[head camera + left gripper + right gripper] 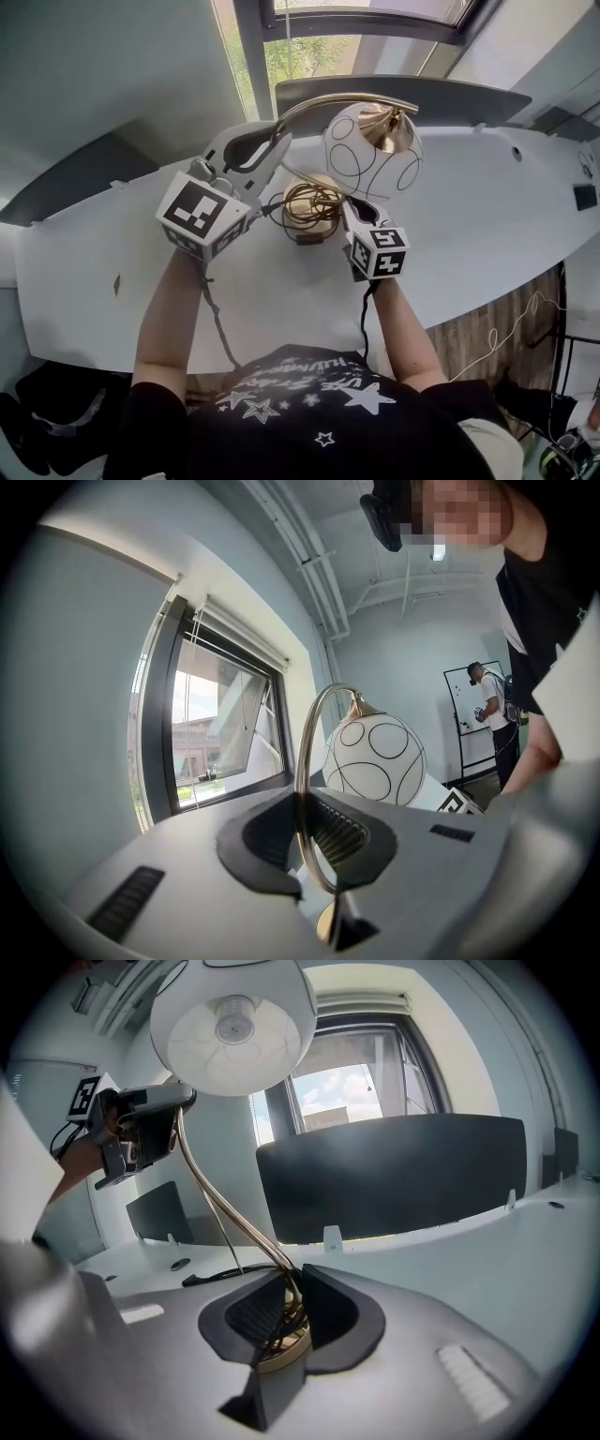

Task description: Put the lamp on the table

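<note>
The lamp has a white globe shade (372, 152) with thin black circles, a curved brass arm (328, 101) and a round brass base (312, 206) with its cord coiled on it. My left gripper (279, 141) is shut on the brass arm (305, 761), with the globe (375, 759) just beyond it. My right gripper (349, 211) is shut on the base (281, 1340), under the shade (234, 1030). The lamp is over the white table (487, 216). I cannot tell whether the base touches it.
A dark partition panel (403, 94) stands along the table's far edge, before a window (216, 742). Small cable holes (517, 150) sit in the tabletop at the right. A thin cord (217, 323) hangs toward the person. Another person (492, 710) stands far off by a whiteboard.
</note>
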A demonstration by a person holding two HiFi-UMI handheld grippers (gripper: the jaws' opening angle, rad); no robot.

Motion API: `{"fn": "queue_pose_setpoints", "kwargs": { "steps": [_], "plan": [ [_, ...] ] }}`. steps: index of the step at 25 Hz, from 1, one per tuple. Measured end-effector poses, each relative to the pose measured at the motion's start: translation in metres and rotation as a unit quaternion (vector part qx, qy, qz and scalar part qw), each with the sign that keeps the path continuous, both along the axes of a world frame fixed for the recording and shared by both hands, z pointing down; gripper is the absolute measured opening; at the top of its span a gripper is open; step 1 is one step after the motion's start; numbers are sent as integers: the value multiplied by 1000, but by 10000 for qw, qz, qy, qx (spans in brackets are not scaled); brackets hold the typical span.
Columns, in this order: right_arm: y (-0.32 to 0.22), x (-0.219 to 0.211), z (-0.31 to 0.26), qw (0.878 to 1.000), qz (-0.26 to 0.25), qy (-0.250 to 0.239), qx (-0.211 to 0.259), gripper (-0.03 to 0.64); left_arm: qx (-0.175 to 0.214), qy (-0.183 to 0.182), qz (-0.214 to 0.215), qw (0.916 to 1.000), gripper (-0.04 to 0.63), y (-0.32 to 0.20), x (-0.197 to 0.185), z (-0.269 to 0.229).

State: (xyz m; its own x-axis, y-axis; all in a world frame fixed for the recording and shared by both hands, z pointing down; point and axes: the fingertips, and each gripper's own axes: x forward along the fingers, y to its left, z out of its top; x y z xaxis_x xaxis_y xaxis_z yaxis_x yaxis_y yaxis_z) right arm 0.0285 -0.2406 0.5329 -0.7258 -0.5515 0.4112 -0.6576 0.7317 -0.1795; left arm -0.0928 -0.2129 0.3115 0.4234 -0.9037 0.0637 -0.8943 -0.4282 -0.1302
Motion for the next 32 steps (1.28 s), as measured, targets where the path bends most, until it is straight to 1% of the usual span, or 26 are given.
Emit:
{"fn": "queue_pose_setpoints", "kwargs": {
  "steps": [2,10,13,17,19,23,30,32],
  "plan": [
    [0,0,0,10000,-21,9,-15,48,-69,-54,-28,10000,37,1,0,2],
    [-1,-4,-1,10000,-3,-8,-40,48,-82,-112,-74,9999,37,3,-2,-2],
    [1,-4,-3,10000,17,-48,-13,48,-165,-104,-139,9997,37,6,-1,-7],
    [2,-5,-3,10000,7,-46,-14,48,-256,-187,-146,9994,37,8,-1,-5],
    [1,-7,-1,10000,16,-52,-20,48,-224,-229,-134,9994,37,5,-2,-5],
    [-3,-8,-1,10000,58,-14,-19,48,-35,-274,30,9996,37,2,1,-6],
    [-5,-6,-4,9999,116,35,72,48,-64,-286,-87,9995,37,4,1,-9],
    [-7,-6,-4,9999,107,55,107,48,-52,-230,-102,9997,37,3,0,-9]
  ]
}}
